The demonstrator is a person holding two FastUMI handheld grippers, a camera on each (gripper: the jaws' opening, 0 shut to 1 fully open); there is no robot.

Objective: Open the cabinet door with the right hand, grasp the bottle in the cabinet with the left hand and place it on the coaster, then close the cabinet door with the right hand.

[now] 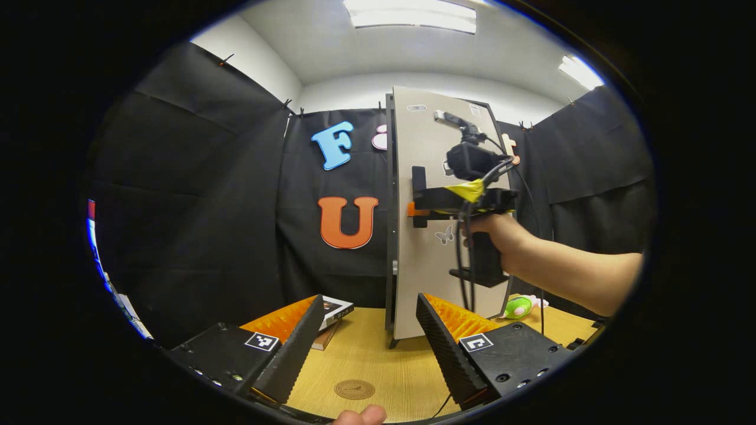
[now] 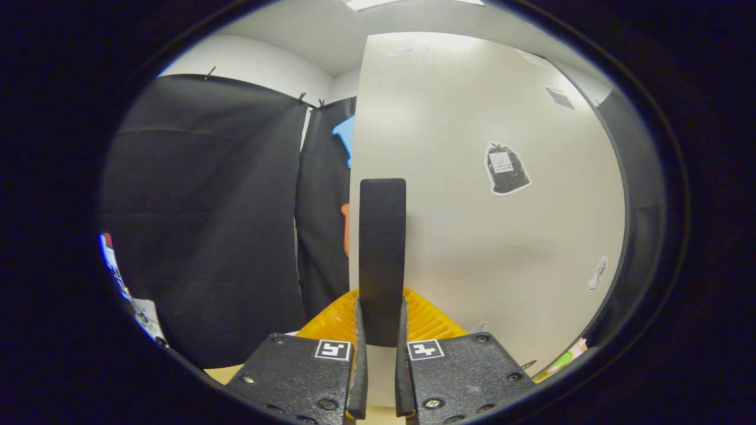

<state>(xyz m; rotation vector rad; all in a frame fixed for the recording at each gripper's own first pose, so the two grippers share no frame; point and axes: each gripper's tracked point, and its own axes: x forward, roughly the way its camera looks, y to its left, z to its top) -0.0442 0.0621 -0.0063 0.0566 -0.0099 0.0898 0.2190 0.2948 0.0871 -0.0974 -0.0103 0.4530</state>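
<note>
Clamping the black vertical door handle (image 2: 382,254) between both fingers, the right gripper (image 2: 381,330) holds the pale grey cabinet door (image 2: 484,236) — the left gripper (image 1: 369,330) gapes wide, empty, above the round brown coaster (image 1: 354,389) on the wooden desk (image 1: 378,354).

Wooden table (image 1: 378,348): cabinet (image 1: 440,218), coaster (image 1: 354,389), books (image 1: 331,316), green toy (image 1: 518,307).

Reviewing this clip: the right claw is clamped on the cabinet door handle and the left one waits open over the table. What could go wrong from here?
1. The right claw pinches only the narrow handle; a pull off the door's swing line could make it slip.
2. The cabinet stands freely on the table, so a hard tug might drag or tip it.
3. The open left claw sits close in front of the door and may be struck as it swings.
</note>
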